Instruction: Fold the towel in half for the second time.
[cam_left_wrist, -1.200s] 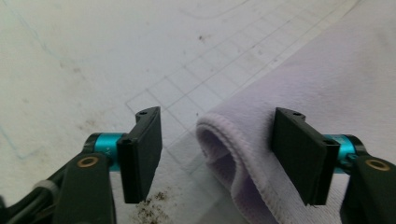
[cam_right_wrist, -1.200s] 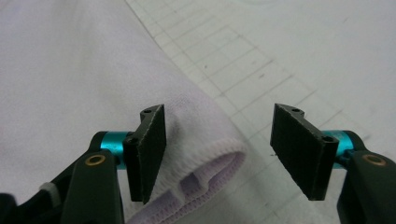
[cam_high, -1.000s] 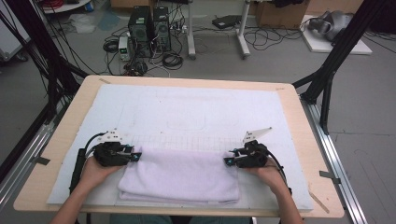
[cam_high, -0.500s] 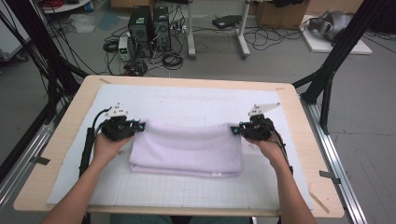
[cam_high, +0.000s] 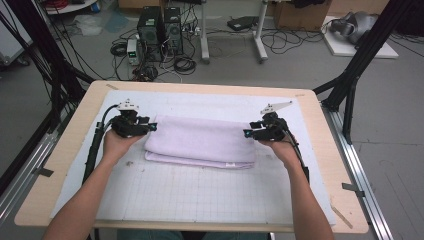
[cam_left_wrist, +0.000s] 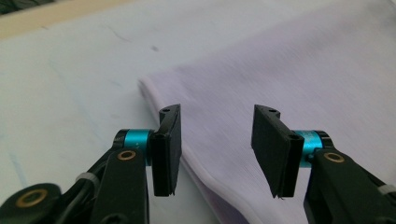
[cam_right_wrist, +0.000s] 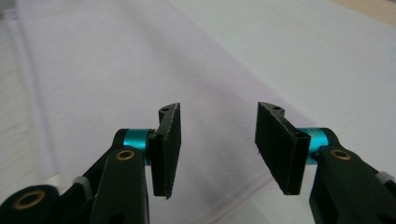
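While your left tongs (cam_left_wrist: 215, 149) sit at the left end of the folded towel (cam_high: 200, 141), their jaws stand apart with nothing pinched between them; they have just been opening, and the cloth lies free below the pads. Your right tongs (cam_right_wrist: 217, 149) match them at the towel's right end: jaws spread, just opened, empty, with the towel's hemmed edge running under the gap. In the high view you hold the left tongs (cam_high: 152, 127) and right tongs (cam_high: 247, 133) pointing inward at each other, each tip right at a short end of the towel.

Between them the pale lilac towel lies flat as a folded, layered rectangle. Its long axis runs from your left to your right, roughly parallel with the near edge of the table (cam_high: 75, 150), tilted slightly so the right end sits a little nearer you. The stacked fold edges face you. It rests on the white gridded mat (cam_high: 200, 195), in the far half of it.
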